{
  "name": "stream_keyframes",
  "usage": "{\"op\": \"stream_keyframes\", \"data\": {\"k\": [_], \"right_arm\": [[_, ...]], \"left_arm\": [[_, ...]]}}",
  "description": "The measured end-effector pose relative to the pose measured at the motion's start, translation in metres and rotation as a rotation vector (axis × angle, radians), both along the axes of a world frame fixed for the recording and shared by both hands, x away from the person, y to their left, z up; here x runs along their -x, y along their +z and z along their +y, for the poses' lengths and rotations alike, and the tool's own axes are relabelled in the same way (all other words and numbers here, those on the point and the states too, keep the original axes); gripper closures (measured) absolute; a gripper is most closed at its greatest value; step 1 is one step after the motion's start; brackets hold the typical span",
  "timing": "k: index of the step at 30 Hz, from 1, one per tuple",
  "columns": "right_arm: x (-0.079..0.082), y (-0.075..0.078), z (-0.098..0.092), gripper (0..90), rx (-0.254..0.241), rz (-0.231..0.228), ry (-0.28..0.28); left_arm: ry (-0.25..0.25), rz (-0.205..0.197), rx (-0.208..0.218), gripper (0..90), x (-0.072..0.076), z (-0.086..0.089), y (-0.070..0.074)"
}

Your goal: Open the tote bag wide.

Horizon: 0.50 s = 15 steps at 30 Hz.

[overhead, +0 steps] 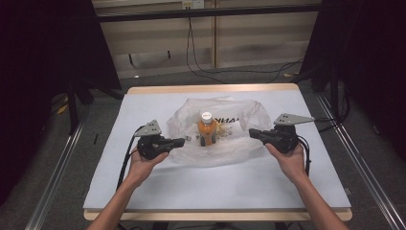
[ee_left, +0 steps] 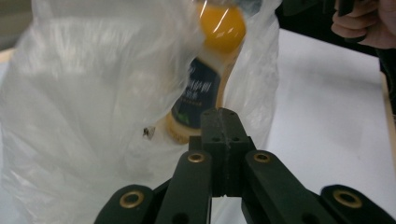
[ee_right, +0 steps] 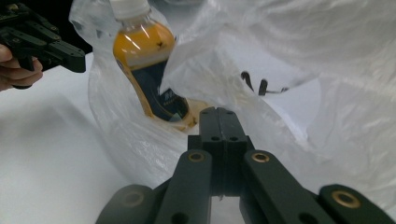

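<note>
An orange drink bottle with a white cap [overhead: 206, 128] stands upright inside a clear crinkled plastic bag [overhead: 239, 143] mid-table. The left gripper [overhead: 179, 142] and right gripper [overhead: 253, 132], jaws closed, flank the bag on the grey table [overhead: 215, 187].

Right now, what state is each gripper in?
Left gripper: jaws shut; a grip on the plastic bag cannot be told.
Right gripper: jaws shut at the bag; grip unclear.

My table [overhead: 158, 187] has a pale grey top with a wooden edge showing at front and back. A clear plastic bag [overhead: 239, 139] lies crumpled on it near the middle, toward the far side. Inside the bag stands an orange bottle [overhead: 206, 129] with a white cap, upright on the tabletop.
</note>
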State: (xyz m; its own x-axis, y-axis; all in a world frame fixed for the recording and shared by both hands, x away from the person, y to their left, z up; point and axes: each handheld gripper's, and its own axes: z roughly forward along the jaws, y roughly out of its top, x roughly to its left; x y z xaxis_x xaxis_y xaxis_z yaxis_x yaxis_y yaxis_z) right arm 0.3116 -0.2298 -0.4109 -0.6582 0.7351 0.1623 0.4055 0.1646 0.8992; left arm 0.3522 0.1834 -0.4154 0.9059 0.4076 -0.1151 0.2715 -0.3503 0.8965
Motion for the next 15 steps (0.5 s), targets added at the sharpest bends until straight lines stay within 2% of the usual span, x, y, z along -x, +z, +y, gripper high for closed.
{"op": "stream_keyframes", "data": {"k": [1, 2, 3, 4, 6, 7, 8, 9, 15], "right_arm": [[0.001, 0.003, 0.000, 90.0, -0.012, -0.004, -0.001], [0.001, 0.003, 0.000, 90.0, -0.012, -0.004, -0.001], [0.001, 0.007, 0.000, 90.0, -0.015, -0.012, 0.000], [0.000, 0.014, 0.000, 90.0, -0.035, -0.033, 0.004], [-0.001, 0.023, 0.001, 90.0, -0.050, -0.053, 0.008], [-0.002, 0.026, 0.002, 90.0, -0.059, -0.059, 0.011], [-0.003, 0.031, 0.003, 90.0, -0.064, -0.066, 0.016], [-0.005, 0.035, 0.005, 90.0, -0.065, -0.074, 0.018], [-0.025, 0.046, 0.010, 90.0, -0.073, -0.084, 0.018]], "left_arm": [[-0.002, -0.007, 0.023, 90.0, 0.000, 0.000, 0.006], [-0.002, -0.007, 0.023, 90.0, 0.000, 0.000, 0.006], [-0.007, -0.022, 0.031, 90.0, -0.001, 0.001, 0.012], [-0.008, -0.040, 0.057, 90.0, -0.002, 0.000, 0.024], [-0.022, -0.062, 0.075, 90.0, -0.003, -0.001, 0.035], [-0.025, -0.070, 0.110, 90.0, -0.004, 0.000, 0.040], [-0.025, -0.070, 0.110, 90.0, -0.004, 0.000, 0.040], [-0.016, -0.092, 0.128, 90.0, -0.006, -0.002, 0.050], [-0.023, -0.104, 0.137, 90.0, -0.021, -0.016, 0.065]]}}
